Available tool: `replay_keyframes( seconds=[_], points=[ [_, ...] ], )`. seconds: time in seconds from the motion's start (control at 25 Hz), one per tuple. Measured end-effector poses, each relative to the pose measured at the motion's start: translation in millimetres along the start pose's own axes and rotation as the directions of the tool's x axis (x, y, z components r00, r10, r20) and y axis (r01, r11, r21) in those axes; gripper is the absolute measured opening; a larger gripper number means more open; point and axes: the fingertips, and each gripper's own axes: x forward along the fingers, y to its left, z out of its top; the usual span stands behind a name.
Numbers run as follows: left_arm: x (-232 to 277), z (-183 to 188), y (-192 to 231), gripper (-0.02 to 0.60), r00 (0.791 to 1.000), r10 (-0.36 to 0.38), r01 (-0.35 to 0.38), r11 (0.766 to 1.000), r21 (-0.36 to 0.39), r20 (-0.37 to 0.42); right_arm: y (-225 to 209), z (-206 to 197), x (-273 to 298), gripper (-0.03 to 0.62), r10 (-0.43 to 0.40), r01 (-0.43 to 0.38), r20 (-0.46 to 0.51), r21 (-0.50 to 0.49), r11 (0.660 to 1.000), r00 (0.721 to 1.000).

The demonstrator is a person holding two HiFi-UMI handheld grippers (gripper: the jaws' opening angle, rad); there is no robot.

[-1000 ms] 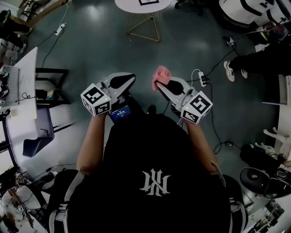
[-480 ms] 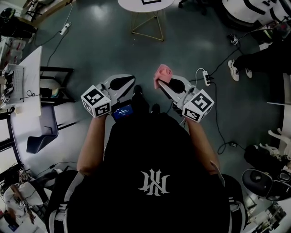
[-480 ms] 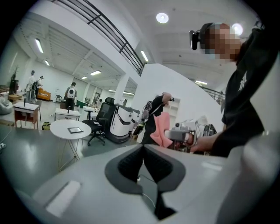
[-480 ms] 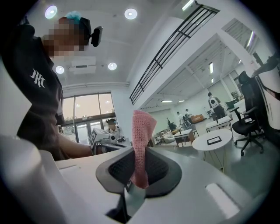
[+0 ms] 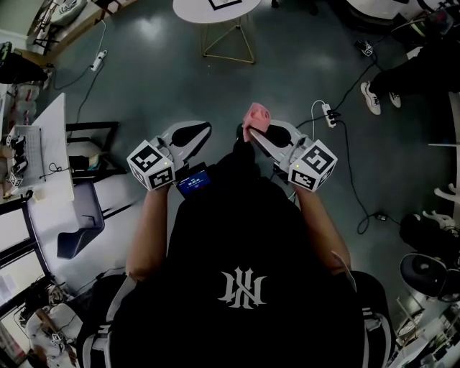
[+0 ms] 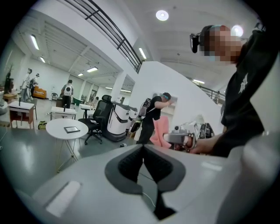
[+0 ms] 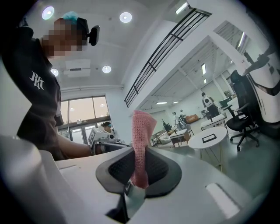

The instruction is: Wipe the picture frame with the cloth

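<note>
Cloth (image 7: 141, 131): pink, open-knit, pinched between the fingers of the right gripper (image 5: 251, 136). Its long axis runs along the fingers, and the free end sticks out past the fingertips, pointing forward and away from the person (image 5: 241, 287).
Right gripper: held just in front of the person's chest. Its fingers are pressed onto the lower part of the cloth, and its marker cube faces back toward the person.
Left gripper (image 5: 204, 130): level with the right one and apart from it, pointing forward. Its fingers are pressed together at the tips with nothing between them.
Floor (image 5: 158, 65): grey and glossy under both grippers. A white power strip (image 5: 328, 115) and its cable lie to the right.
Round tabletop (image 5: 205, 10): white, on thin gold-coloured legs, well ahead of both grippers.
Picture frame (image 6: 71, 129): dark-edged, lying flat and face up on the round tabletop, well apart from the cloth. The head view cuts it off at the top edge, and I cannot tell which way its long side runs.
Beyond: a black office chair (image 6: 99, 114) stands past the table, and a standing figure (image 6: 67, 92) is farther back in the hall.
</note>
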Motion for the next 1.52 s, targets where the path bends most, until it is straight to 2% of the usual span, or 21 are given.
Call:
replay_keyframes(
  seconds=[0.2,0.44,0.76,1.12,1.52],
  points=[
    [17,-9,17,0.002,0.999,-0.04,0.04,0.999,-0.037,-0.006,-14,0,7,0.037,-0.023,0.023,-0.019,-0.01,1.0,1.0],
    [50,12,44,0.002,0.997,-0.077,0.078,0.996,-0.036,0.023,-50,4,15,0.037,-0.048,0.048,-0.062,-0.003,0.999,0.997],
    [76,46,136,0.003,0.997,-0.063,0.066,0.996,-0.065,0.051,-116,40,78,0.037,-0.024,0.023,-0.096,-0.008,1.0,0.995],
    [98,92,241,0.002,0.992,-0.046,0.058,0.993,-0.102,0.116,-198,74,148,0.037,-0.038,0.035,-0.179,-0.025,0.999,0.983],
    [111,110,320,0.002,0.989,-0.044,0.061,0.991,-0.122,0.139,-263,100,204,0.037,-0.067,0.061,-0.173,-0.043,0.997,0.983]
  ],
)
